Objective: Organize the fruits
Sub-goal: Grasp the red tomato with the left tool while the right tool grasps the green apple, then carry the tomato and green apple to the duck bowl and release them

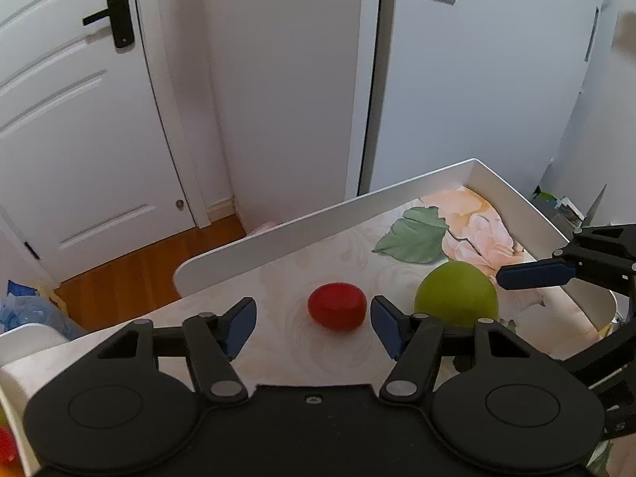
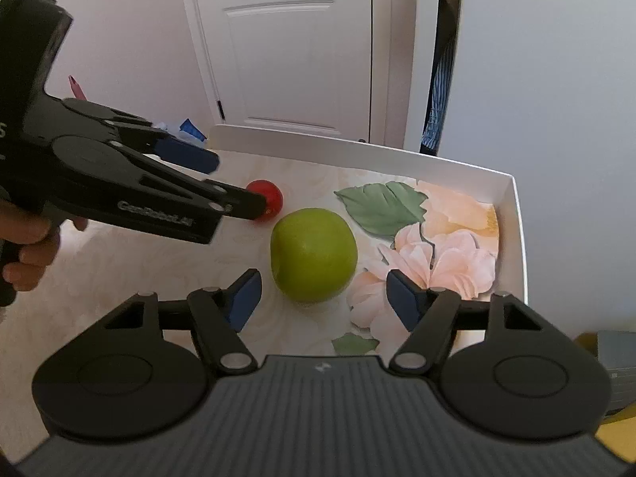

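Observation:
A small red fruit (image 1: pixel 337 305) lies on the flower-patterned tabletop, with a larger green apple (image 1: pixel 456 292) to its right. My left gripper (image 1: pixel 313 318) is open, its blue pads on either side of the red fruit, just short of it. My right gripper (image 2: pixel 324 296) is open, just in front of the green apple (image 2: pixel 314 254), its pads wider than the fruit. In the right wrist view the left gripper (image 2: pixel 234 183) partly hides the red fruit (image 2: pixel 270 198). One blue finger of the right gripper (image 1: pixel 532 274) shows beside the apple.
The table has a raised white rim (image 1: pixel 318 218) along its far and right sides (image 2: pixel 516 246). Behind it stand a white door (image 1: pixel 79 119) and white cabinet panels. Bags and clutter (image 1: pixel 31 310) lie on the wood floor at the left.

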Available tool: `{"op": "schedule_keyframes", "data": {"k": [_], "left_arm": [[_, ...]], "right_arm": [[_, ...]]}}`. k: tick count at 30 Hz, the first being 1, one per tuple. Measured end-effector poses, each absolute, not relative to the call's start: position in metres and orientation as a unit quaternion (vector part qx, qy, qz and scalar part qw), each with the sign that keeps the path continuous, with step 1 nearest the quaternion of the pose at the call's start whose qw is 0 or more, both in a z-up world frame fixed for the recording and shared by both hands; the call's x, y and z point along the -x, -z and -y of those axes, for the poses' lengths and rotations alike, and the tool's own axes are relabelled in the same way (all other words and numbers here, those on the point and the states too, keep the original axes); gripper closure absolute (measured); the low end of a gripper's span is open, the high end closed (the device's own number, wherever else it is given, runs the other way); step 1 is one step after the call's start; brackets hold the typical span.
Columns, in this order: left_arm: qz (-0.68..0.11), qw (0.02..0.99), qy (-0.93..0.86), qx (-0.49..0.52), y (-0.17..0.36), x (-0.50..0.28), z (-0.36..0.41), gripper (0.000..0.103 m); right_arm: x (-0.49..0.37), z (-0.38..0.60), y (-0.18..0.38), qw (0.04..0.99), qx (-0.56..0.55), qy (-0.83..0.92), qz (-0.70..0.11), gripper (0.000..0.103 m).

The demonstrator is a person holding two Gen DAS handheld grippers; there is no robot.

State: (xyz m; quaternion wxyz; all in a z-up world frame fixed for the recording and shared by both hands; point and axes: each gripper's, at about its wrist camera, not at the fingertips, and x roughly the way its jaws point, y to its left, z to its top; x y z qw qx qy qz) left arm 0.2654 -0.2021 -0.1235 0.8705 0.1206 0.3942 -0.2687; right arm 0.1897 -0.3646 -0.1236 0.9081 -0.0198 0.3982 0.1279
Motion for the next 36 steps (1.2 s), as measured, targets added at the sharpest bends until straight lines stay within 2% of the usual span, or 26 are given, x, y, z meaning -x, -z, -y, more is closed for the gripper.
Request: {"op": "schedule_keyframes", "data": {"k": [4,6,7,9,20,36], "left_arm": [[-0.397,0.865,0.28,-0.126,0.128,-0.268,0.209,0.047],[-0.402,0.86,0.287,-0.123,0.13,-0.27,0.211,0.061],[-0.405,0.859,0.291,-0.119,0.131,-0.271,0.211,0.064],[-0.404,0.859,0.291,-0.121,0.131,-0.271,0.212,0.064],[-0.402,0.862,0.282,-0.129,0.131,-0.267,0.205,0.064],[-0.403,0.873,0.25,-0.118,0.125,-0.252,0.182,0.064]], "right_arm": [[-0.193,0.365,0.125,0.908,0.018,-0.135,-0.395,0.021],[-0.195,0.365,0.126,0.908,0.018,-0.137,-0.396,0.024],[-0.195,0.365,0.126,0.907,0.017,-0.137,-0.397,0.025],[-0.197,0.365,0.125,0.907,0.015,-0.14,-0.397,0.029],[-0.203,0.362,0.126,0.908,0.019,-0.148,-0.391,0.034],[-0.205,0.353,0.124,0.91,0.033,-0.143,-0.388,0.037]]}}
